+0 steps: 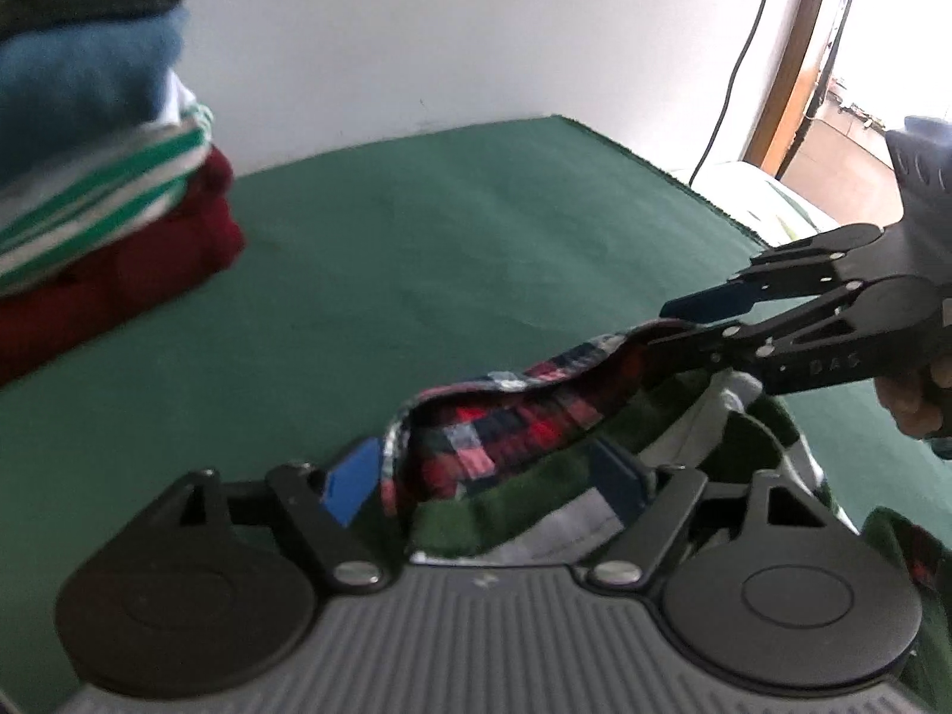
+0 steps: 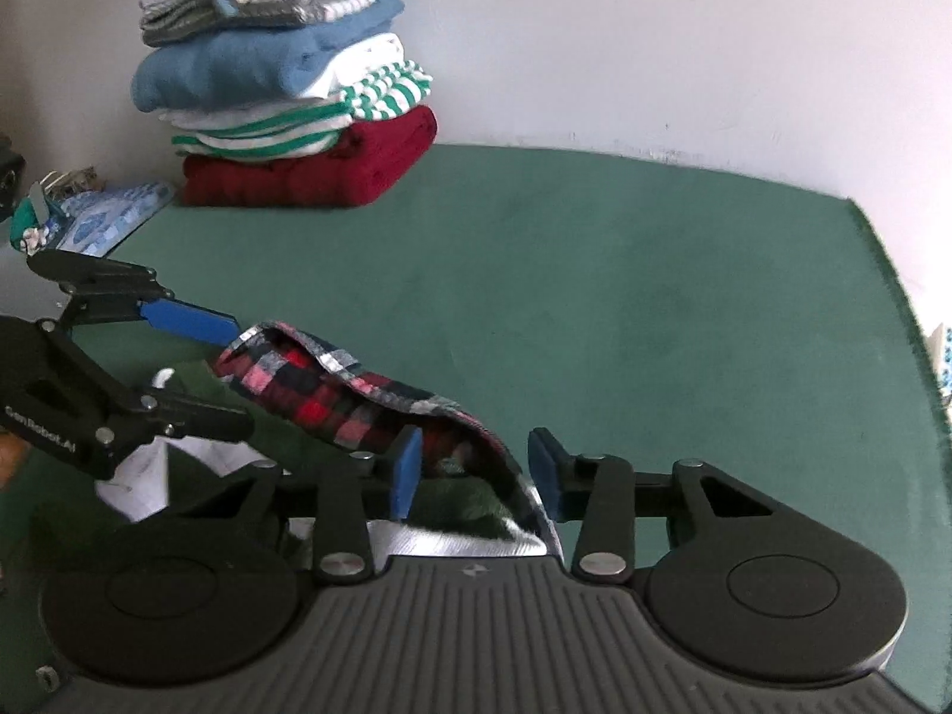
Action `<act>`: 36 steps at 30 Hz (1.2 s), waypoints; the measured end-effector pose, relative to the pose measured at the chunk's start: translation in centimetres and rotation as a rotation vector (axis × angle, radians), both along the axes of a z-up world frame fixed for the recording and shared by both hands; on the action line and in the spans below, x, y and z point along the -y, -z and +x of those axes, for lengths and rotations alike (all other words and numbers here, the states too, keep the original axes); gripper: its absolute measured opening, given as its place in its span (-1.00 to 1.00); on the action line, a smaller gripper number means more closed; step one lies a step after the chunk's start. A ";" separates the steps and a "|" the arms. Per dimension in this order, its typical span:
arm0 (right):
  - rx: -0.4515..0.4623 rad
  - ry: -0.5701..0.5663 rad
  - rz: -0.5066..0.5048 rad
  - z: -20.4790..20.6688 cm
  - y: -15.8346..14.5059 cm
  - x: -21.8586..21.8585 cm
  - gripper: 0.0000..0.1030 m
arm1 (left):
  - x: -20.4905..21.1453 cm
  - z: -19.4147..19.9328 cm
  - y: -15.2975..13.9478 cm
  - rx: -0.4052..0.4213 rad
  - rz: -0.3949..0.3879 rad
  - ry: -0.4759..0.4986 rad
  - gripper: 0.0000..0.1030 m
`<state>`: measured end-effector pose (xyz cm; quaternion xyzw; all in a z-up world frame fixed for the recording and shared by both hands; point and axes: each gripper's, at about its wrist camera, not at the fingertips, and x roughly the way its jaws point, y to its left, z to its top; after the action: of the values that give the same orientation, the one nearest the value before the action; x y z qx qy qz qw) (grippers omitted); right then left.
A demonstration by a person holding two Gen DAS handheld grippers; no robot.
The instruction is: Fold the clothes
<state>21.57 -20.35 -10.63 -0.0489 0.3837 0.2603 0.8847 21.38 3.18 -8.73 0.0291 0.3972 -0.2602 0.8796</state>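
Note:
A checked garment (image 1: 476,434) in red, navy and white, with dark green fabric under it, lies bunched on the green cloth at the near edge. My left gripper (image 1: 485,482) stands open around one end of its raised checked hem; the left blue pad (image 1: 351,485) is at the hem and the right pad stands apart. In the right wrist view my right gripper (image 2: 476,470) straddles the other end of the checked garment (image 2: 357,410), with a gap still showing between pads and cloth. Each gripper shows in the other's view: the right gripper (image 1: 660,326) and the left gripper (image 2: 238,369).
A tall pile of folded clothes (image 2: 285,101) stands at the back left by the white wall, seen close as a pile (image 1: 89,178) in the left wrist view. A blue patterned packet (image 2: 113,220) lies left of it. The green table cover (image 2: 595,297) ends at the right. A hand (image 1: 916,404) holds the right gripper.

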 end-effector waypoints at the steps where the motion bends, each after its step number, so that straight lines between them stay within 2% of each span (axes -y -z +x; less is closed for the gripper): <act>1: -0.009 -0.006 0.008 0.3 0.3 0.0 -0.17 | 0.0 0.5 0.4 -0.014 -0.007 0.005 0.55; 2: -0.017 -0.010 0.020 0.7 0.7 0.0 -0.16 | 0.1 0.8 0.8 -0.021 -0.013 0.008 0.56; 4: -0.002 -0.019 0.031 0.8 1.0 0.0 -0.15 | 0.2 1.0 1.1 -0.012 -0.023 0.013 0.75; 6: 0.018 -0.027 0.035 0.8 1.2 0.0 -0.14 | 0.7 1.0 1.3 -0.003 -0.024 0.025 0.82; 7: 0.028 -0.032 0.034 0.9 1.2 -0.2 -0.18 | 1.0 0.9 1.4 0.009 -0.018 0.031 0.72; 8: 0.026 -0.046 0.037 0.9 1.2 -0.4 -0.46 | 1.3 0.7 1.5 0.027 -0.006 0.037 0.58; 9: 0.019 -0.064 0.042 1.0 1.1 -0.6 -0.63 | 1.7 0.4 1.5 0.054 0.014 0.042 0.28; 10: 0.015 -0.063 0.036 1.1 1.0 -0.8 -0.65 | 1.9 0.1 1.5 0.075 0.029 0.044 -0.01; 11: 0.019 -0.059 0.032 1.0 0.9 -1.0 -0.68 | 1.8 0.0 1.5 0.080 0.029 0.037 -0.14; 12: 0.026 -0.057 0.030 0.9 0.7 -1.1 -0.69 | 1.5 0.0 1.4 0.074 0.014 0.026 -0.42; 13: 0.036 -0.053 0.039 0.7 0.4 -1.0 -0.70 | 1.0 0.0 1.2 0.067 -0.006 0.012 -0.54; 16: 0.076 -0.048 0.083 -0.4 -1.3 -0.6 -0.72 | -0.2 -1.1 -0.6 0.093 -0.058 -0.011 -0.67; 22: 0.162 -0.143 0.189 -5.1 -7.4 1.1 -0.73 | -0.7 -7.7 -6.5 0.234 -0.097 0.024 -0.73; 27: 0.205 -0.292 0.192 -12.2 -11.8 3.0 -0.73 | -0.1 -16.9 -10.9 0.315 -0.106 0.100 -0.76; 31: 0.215 -0.394 0.123 -19.1 -13.0 3.5 -0.73 | 1.0 -23.8 -11.7 0.294 -0.098 0.179 -0.81; 36: 0.190 -0.545 -0.019 -26.2 -11.3 3.0 -0.76 | 2.8 -30.3 -9.0 0.227 0.016 0.242 -0.80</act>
<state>-4.65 -23.30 0.64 -0.1829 0.2741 0.4789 0.8137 -8.91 0.35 0.29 0.1129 0.2909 -0.3561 0.8808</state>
